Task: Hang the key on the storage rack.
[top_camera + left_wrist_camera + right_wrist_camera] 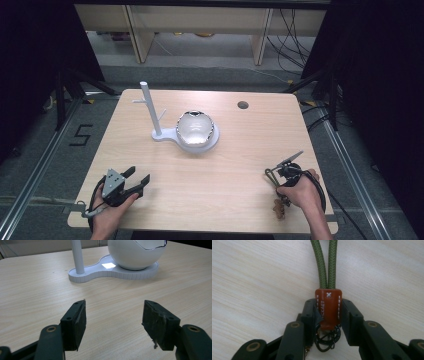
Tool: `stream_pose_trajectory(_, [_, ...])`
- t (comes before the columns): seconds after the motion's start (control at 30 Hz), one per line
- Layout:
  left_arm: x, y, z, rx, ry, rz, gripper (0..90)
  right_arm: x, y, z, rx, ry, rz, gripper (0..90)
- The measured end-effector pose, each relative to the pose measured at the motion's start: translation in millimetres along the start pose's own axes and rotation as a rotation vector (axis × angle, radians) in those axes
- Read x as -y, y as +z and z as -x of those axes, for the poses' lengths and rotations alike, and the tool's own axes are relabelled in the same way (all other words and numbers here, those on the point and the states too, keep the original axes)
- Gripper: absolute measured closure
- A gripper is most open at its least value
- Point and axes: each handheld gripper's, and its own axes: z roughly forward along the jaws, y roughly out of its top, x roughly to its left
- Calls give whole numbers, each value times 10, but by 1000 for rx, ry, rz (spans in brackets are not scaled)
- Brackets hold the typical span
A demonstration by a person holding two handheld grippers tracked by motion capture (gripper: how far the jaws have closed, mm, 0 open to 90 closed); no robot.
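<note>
Light wood surface (210, 170), white stand (159, 131) mid-table. Right hand-held gripper (328, 315) clamped on brown tab (328, 307) of green cord (325, 265); left hand-held gripper (115, 320) apart, empty. Tip: lift slow, keep tab square, aim loop at stand's peg.

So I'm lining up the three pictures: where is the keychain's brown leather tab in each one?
High view: the brown leather tab lies at the lower right, by the person's right hand.
Left gripper view: not in it.
Right gripper view: centre, pinched between the jaws, green cord running up.
Shared landmark: the light wood table.
</note>
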Motion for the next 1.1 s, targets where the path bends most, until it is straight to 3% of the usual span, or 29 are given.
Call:
stream_pose_trajectory(0.1, [0,0,1,-1,2,1,351,9,-58,-12,-5,-1,13,677])
stream_pose_trajectory(0.13, [2,-2,5,-4,-6,2,351,25,-59,-23,-2,2,49,677])
stream_pose_trajectory(0.17, [2,-2,6,-5,-7,3,351,38,-53,-11,18,-48,74,677])
stream_pose_trajectory(0.2, [2,-1,6,-5,-7,2,351,32,-82,-58,10,10,70,677])
stream_pose_trajectory(0.23, [2,-1,6,-5,-6,2,351,42,-97,-77,2,19,86,677])
stream_pose_trajectory(0.3, [0,0,3,-2,3,1,351,65,-95,-51,10,-31,129,677])
stream_pose_trajectory(0.33, [1,1,4,-2,2,4,351,53,-129,-90,1,22,113,677])
stream_pose_trajectory(0.37, [1,1,3,-2,2,4,351,55,-141,-106,8,34,119,677])
stream_pose_trajectory(0.47, [1,-2,3,-3,-1,3,351,78,-168,-111,-3,28,169,678])
stream_pose_trajectory(0.63, [1,-2,3,-3,3,3,351,114,-214,-165,-24,66,216,678])
stream_pose_trajectory(0.7, [1,-1,3,-3,3,3,351,139,-222,-146,-42,35,257,678])
stream_pose_trajectory(0.73, [1,-1,4,-4,2,3,351,146,-220,-158,-44,51,267,678])
stream_pose_trajectory(0.8, [1,-1,3,-4,2,4,351,160,-205,-125,-36,7,317,678])
stream_pose_trajectory(1.0, [1,-2,3,-6,2,4,350,223,-201,-141,-48,33,398,679])
stream_pose_trajectory(1.03, [2,0,3,-5,1,5,351,236,-204,-137,-63,16,420,679])
stream_pose_trajectory(1.07, [2,0,3,-5,1,5,351,243,-208,-156,-69,46,424,679])
stream_pose_trajectory(1.1, [1,-1,3,-6,2,4,351,251,-205,-154,-77,37,438,679])
